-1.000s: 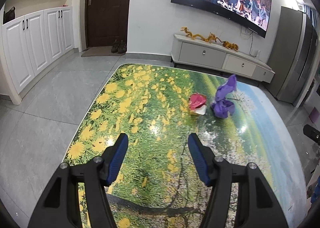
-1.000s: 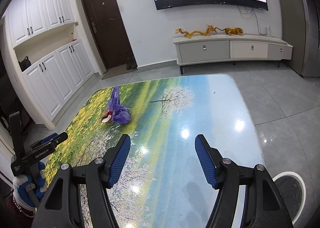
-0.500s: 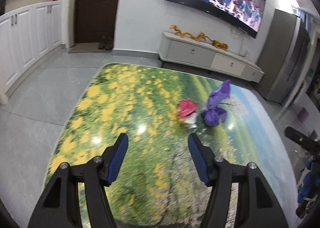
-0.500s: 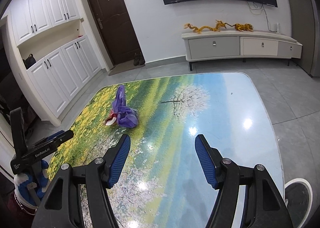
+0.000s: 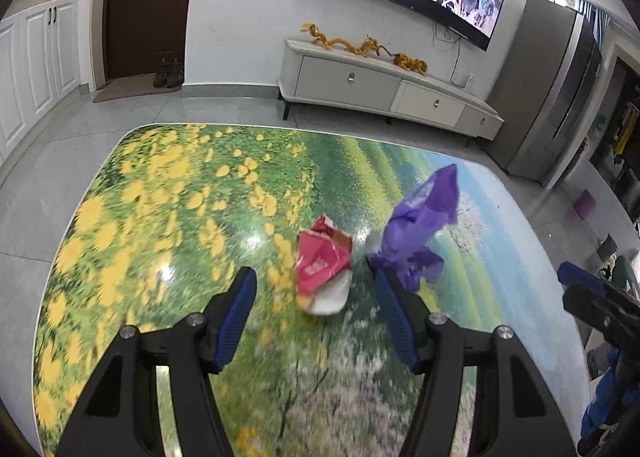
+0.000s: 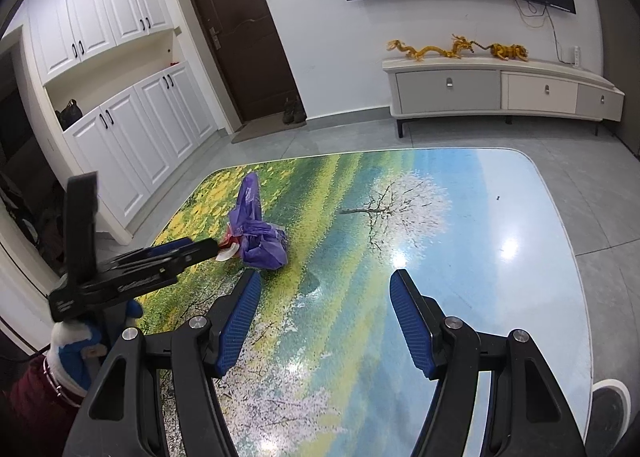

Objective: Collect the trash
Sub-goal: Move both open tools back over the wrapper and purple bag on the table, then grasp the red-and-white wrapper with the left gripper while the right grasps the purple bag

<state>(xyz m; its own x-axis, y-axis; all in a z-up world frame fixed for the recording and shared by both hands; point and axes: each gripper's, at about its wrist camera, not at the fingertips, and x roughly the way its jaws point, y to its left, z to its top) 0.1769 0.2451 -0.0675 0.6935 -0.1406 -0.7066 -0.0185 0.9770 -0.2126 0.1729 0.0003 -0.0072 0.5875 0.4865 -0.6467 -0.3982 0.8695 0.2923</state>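
Observation:
A crumpled red and white wrapper [image 5: 323, 265] lies on the table with the landscape print [image 5: 168, 225]. A purple plastic bag [image 5: 420, 225] stands bunched up just right of it. My left gripper [image 5: 316, 281] is open, its jaws reaching either side of the wrapper's near end. In the right wrist view the purple bag [image 6: 258, 235] hides most of the wrapper [image 6: 227, 251], and the left gripper [image 6: 160, 261] reaches in from the left. My right gripper [image 6: 325, 283] is open and empty above the table, right of the bag.
A white TV cabinet [image 5: 384, 85] with gold dragon figures stands against the far wall under a wall television. White cupboards [image 6: 132, 129] and a dark door [image 6: 244, 45] are on the left. A grey fridge [image 5: 552, 97] stands at the right. A round bin rim [image 6: 612, 401] shows at the table's right.
My left gripper has moved forward to the red wrapper, which now lies between its open jaws. My right gripper has moved forward and slightly left, closer to the purple bag.

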